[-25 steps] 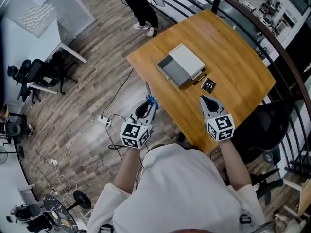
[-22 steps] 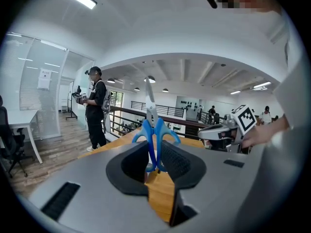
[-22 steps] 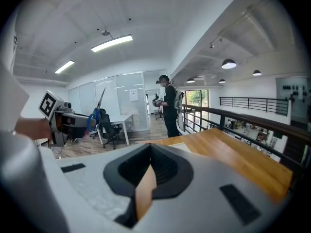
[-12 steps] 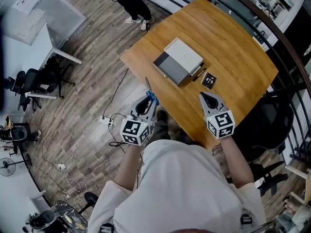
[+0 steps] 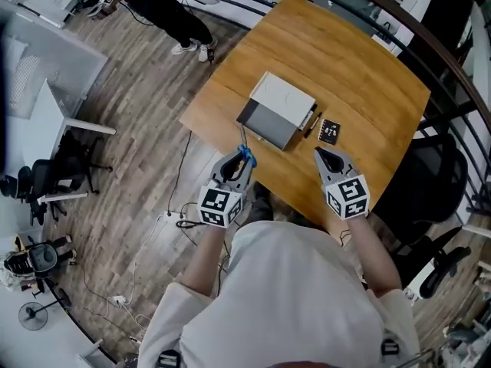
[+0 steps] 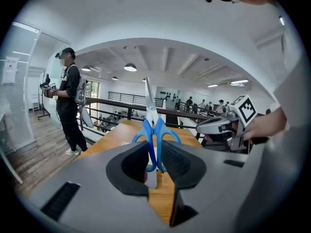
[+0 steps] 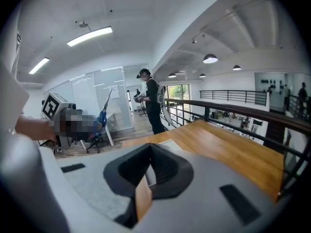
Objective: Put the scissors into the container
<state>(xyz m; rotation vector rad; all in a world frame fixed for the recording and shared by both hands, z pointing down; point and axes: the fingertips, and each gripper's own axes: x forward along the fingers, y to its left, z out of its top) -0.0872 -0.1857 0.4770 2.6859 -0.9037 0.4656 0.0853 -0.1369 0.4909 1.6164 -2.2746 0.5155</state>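
Table (image 5: 368, 90): wooden, below and ahead of both jaws.
Container (image 5: 278, 110): grey-white box, just ahead of the left jaws.
Left gripper (image 5: 237, 159): tilted slightly down, clamped on the blue handles.
Right gripper (image 5: 328, 156): jaws together, empty, tilted down.
Scissors (image 6: 154, 130): between the left jaws, blades beyond the tips; probably light, stiff, slippery, so the handle grip suits.
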